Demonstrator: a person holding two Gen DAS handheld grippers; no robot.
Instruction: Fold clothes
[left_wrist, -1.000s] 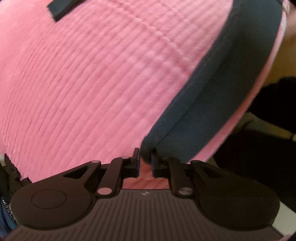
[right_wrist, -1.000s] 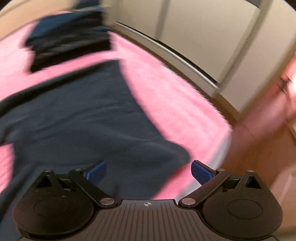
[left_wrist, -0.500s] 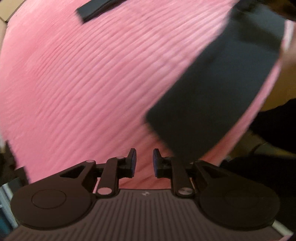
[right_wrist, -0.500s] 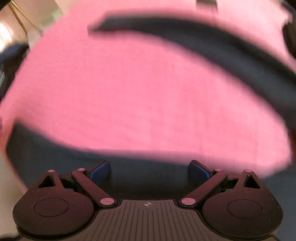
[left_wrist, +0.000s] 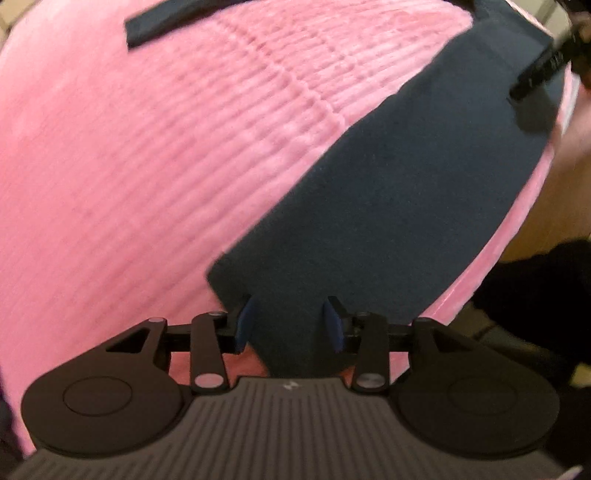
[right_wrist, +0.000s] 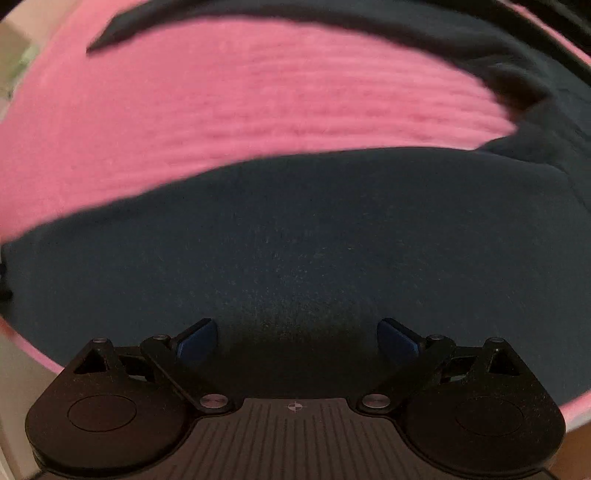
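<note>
A dark navy garment (left_wrist: 388, 206) lies flat on a pink ribbed blanket (left_wrist: 147, 166), running from the lower middle up to the upper right. My left gripper (left_wrist: 289, 323) is open, its blue pads (left_wrist: 244, 321) on either side of the garment's near end and not pressing it. A black finger of the other gripper (left_wrist: 535, 74) touches the garment's far end. In the right wrist view the navy garment (right_wrist: 295, 240) fills the lower half. My right gripper (right_wrist: 297, 339) hangs wide open just above it, holding nothing.
A second dark strip of cloth (left_wrist: 166, 22) lies at the blanket's far left. More dark fabric (right_wrist: 369, 26) curves along the top of the pink blanket (right_wrist: 221, 103). The blanket's edge drops off at right, beside wooden floor (left_wrist: 532, 236) and a dark shape (left_wrist: 535, 295).
My left gripper let go of the garment's edge and opened wider; the cloth now lies flat. My right gripper swung round and came down low over the garment, still open.
</note>
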